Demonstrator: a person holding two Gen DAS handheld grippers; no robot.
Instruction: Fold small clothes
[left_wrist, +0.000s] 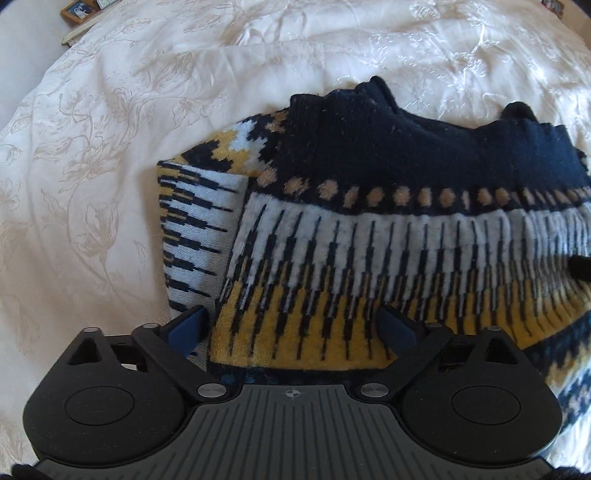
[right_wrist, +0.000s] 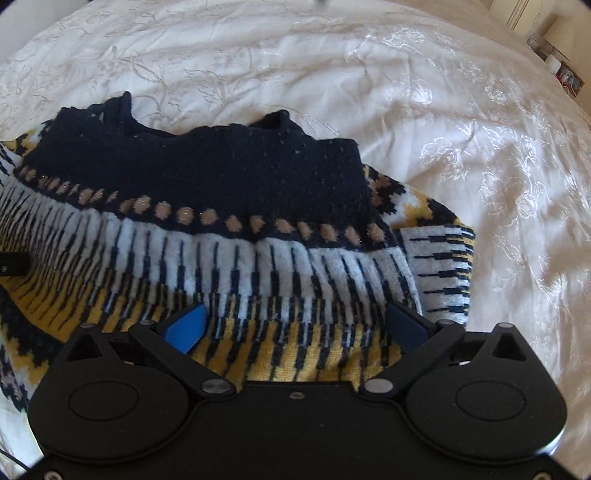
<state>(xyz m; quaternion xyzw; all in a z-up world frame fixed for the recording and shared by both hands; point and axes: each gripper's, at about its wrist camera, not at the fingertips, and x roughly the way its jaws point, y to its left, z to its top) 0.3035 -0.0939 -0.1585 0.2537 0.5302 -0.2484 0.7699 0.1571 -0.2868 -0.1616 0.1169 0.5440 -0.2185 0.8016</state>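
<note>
Sweater (left_wrist: 369, 236): knitted, navy, white, yellow and tan; lies on the bed, folded over on itself, filling the middle of both wrist views.
Sweater, top band: plain navy, rumpled along its far edge (right_wrist: 207, 162).
Sweater, dot row: tan dots on navy, running across just below the navy band.
Sweater, lower field: white with navy vertical dashes, turning yellow toward the near edge.
Sleeve (left_wrist: 195, 236): folded in beside the body, its dashes running crosswise; in the left wrist view it sits at the sweater's left edge, in the right wrist view a like panel (right_wrist: 441, 269) sits at the right edge.
Left gripper (left_wrist: 295, 325): low over the sweater's near yellow edge; fingers (left_wrist: 188, 326) spread wide, blue pads showing, fabric lying between them, nothing pinched.
Right gripper (right_wrist: 295, 325): low over the near yellow edge further along the same sweater; fingers (right_wrist: 186, 326) spread wide, cloth between them, not clamped.
Other gripper in view: a dark tip shows at the right margin of the left wrist view and at the left margin of the right wrist view, resting at the sweater.
Bedspread (left_wrist: 110, 147): cream, floral embroidery, creased; sweater rests directly on it.
Picture frame (left_wrist: 79, 11): wooden, small, beyond the bed's far left corner.
Bedside items (right_wrist: 561, 70): small things past the far right corner, too small to tell.
</note>
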